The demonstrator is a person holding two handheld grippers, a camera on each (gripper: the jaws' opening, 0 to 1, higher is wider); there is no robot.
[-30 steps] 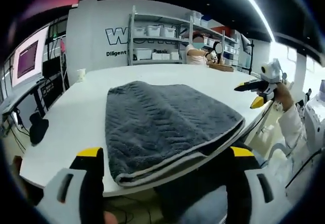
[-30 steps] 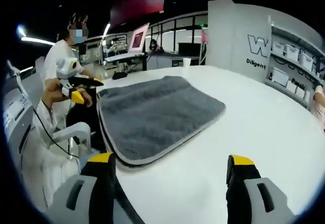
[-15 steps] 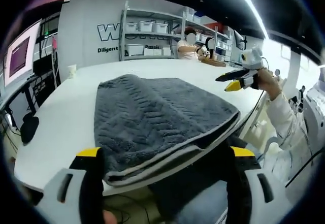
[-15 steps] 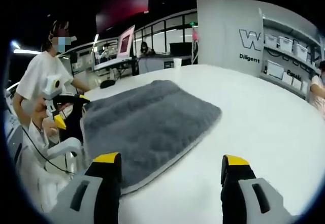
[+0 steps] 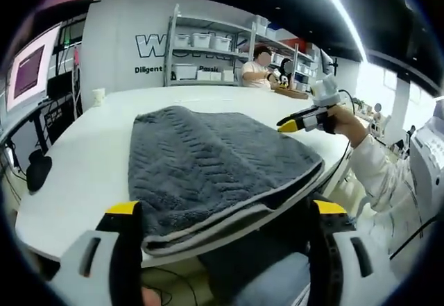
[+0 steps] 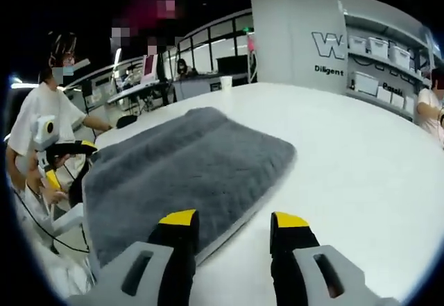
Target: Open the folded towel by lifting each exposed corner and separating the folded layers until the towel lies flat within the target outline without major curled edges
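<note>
Grey folded towel [image 5: 215,164] lies on the white round surface [image 5: 83,174], its near edge right at the surface rim, pale trim along the fold, layers visibly stacked at the near corner. We see the left tongs [image 5: 222,216] in the left gripper view, yellow-tipped, spread wide apart and grasping nothing, hovering just off the surface edge with the towel's near edge between and ahead of them. From the right in that view come the right tongs [image 5: 286,124], held in a hand [image 5: 343,120] with a white sleeve, tips over the towel's far right edge.

In the right gripper view the towel [image 6: 187,174] spreads ahead on the surface [image 6: 361,174]; right tongs [image 6: 229,219] show a narrower gap, not clenched, nothing between them, tips just above the towel's near edge. Left tongs [image 6: 50,181] sit at the far left of that view beside the towel's far corner. Shelving with white bins [image 5: 201,60] stands behind, a person seated near it.
</note>
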